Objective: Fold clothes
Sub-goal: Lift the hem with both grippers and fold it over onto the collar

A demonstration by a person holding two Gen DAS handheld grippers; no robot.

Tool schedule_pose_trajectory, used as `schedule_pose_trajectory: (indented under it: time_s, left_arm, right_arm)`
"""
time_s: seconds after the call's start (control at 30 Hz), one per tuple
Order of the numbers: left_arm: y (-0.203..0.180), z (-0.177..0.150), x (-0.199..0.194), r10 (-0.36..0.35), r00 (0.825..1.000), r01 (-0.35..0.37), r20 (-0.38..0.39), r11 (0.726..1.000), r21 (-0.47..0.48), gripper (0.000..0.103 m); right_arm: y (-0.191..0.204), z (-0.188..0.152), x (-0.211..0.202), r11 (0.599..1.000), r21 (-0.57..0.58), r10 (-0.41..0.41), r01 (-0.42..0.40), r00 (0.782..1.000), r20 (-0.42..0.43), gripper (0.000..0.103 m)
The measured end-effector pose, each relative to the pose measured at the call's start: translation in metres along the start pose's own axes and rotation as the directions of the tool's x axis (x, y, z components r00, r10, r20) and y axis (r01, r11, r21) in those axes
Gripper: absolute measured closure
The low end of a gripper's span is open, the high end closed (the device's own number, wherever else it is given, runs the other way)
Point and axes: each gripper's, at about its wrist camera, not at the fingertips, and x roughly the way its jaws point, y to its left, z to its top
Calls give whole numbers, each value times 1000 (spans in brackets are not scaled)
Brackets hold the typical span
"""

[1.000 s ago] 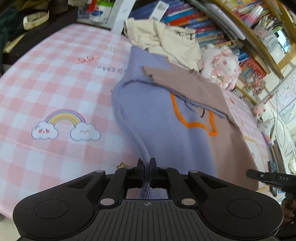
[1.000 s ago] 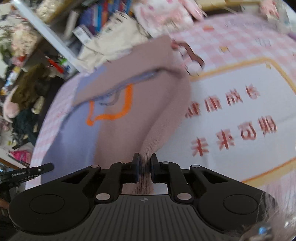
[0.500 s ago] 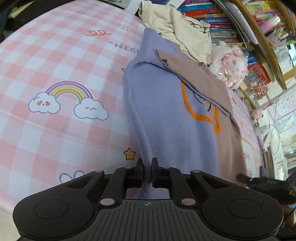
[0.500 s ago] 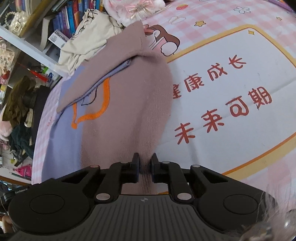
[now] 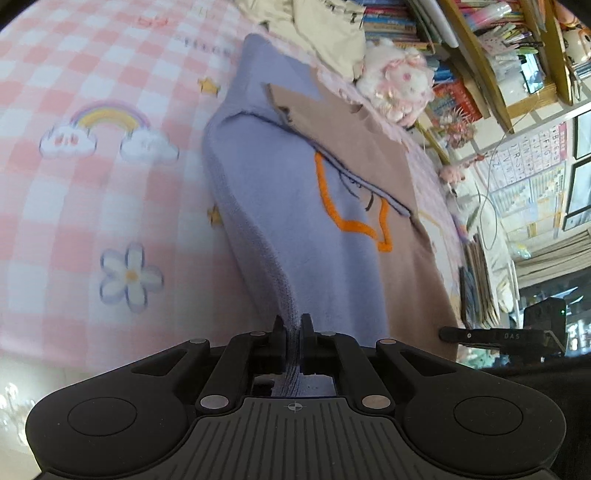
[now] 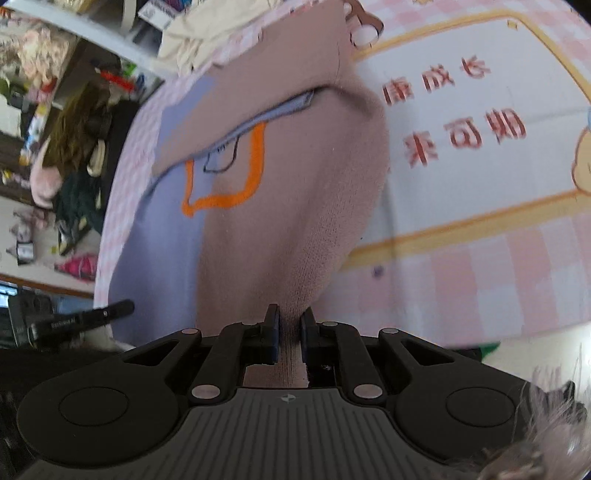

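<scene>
A knit sweater, half lavender [image 5: 295, 206] and half dusty pink [image 6: 303, 206] with an orange outline on the front, lies on a pink checked mat [image 5: 74, 206]. A pink sleeve is folded across its upper part. My left gripper [image 5: 293, 326] is shut on the ribbed lavender hem corner. My right gripper [image 6: 289, 325] is shut on the pink hem corner. Both hold the hem lifted off the mat, near its front edge. Each gripper's tip shows at the edge of the other's view.
A cream garment [image 5: 325, 33] is heaped at the far end of the mat beside a white and pink plush toy [image 5: 399, 85]. Bookshelves [image 5: 461, 44] stand behind. The mat has a white panel with red characters [image 6: 461, 129] to the right. Clutter lies on the floor at left [image 6: 66, 177].
Both grippers have pulled the sweater hem back toward the mat's front edge, still shut on it. More of the mat's near end shows, and the sweater body looks stretched longer.
</scene>
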Motion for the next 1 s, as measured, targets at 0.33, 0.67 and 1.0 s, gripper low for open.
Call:
schedule_pose_trajectory:
  time_s: [0.33,0.67,1.0]
  left_arm:
    - [-8,33,-19,-183,959,203,217,976,-74,99]
    - [-18,111,-14,-289,800,381,525,922,-74,99]
    - [-16,184,7,-213,810,302,546,950,-78,98]
  right_arm:
    - [-3,26,-32,957,139,220,-253,951,217,92]
    - [-10,98,-38,858,182,329,-480,786,523,92]
    - [-2,169,-19,889,158,265,-430,763,590,92]
